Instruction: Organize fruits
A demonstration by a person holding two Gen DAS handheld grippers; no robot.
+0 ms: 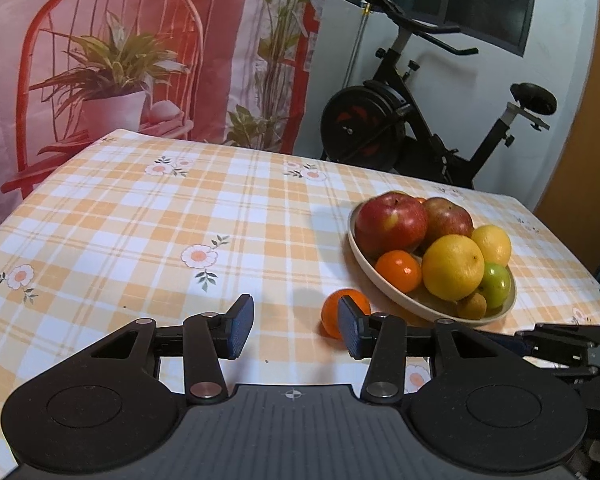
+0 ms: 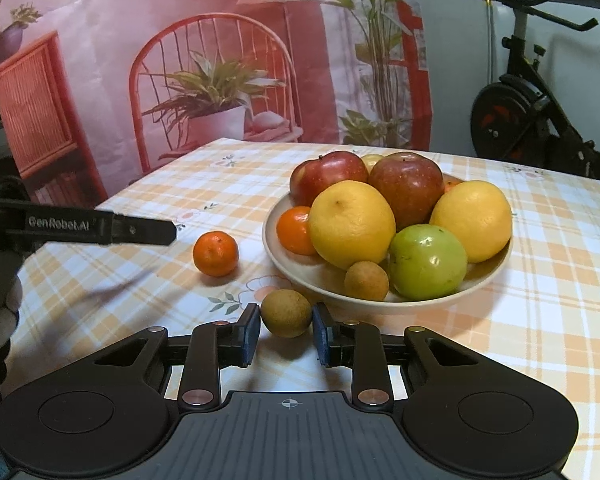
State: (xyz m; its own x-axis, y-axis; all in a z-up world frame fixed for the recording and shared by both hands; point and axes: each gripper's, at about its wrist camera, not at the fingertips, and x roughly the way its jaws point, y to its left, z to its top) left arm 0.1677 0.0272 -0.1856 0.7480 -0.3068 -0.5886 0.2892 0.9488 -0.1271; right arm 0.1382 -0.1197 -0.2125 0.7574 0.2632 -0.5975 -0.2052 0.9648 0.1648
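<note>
- Blue pads of the left gripper [image 1: 296, 330] sit nearest the lens in the left wrist view, jaws wide apart and holding nothing.
- Just beyond its right-hand pad, at about 1 o'clock from the gripper, a loose mandarin [image 1: 336, 314] lies on the checked tablecloth [image 1: 140, 216], partly hidden by that pad and outside the gap.
- Further toward 2 o'clock stands the cream bowl [image 1: 420, 308], already piled with two red apples, two yellow citrus, a second mandarin, a green fruit and a small brown one.
- At 3 o'clock, low on the edge, the other gripper's black linkage shows.
- Right wrist view: the right gripper [image 2: 286, 332] has its jaws apart on either side of a small brown fruit [image 2: 286, 313], which rests on the cloth; I cannot tell whether the pads touch it, so it does not look clamped.
- At 11 o'clock the loose mandarin [image 2: 215, 253] sits near the bowl's left rim [image 2: 480, 284]; the bowl itself fills 12 to 2 o'clock.
- At 9 o'clock a finger of the left gripper reaches in above the table.
- By my reading, the sorting is nearly finished: most fruit is in the bowl, and only the mandarin and the brown fruit remain outside.
</note>
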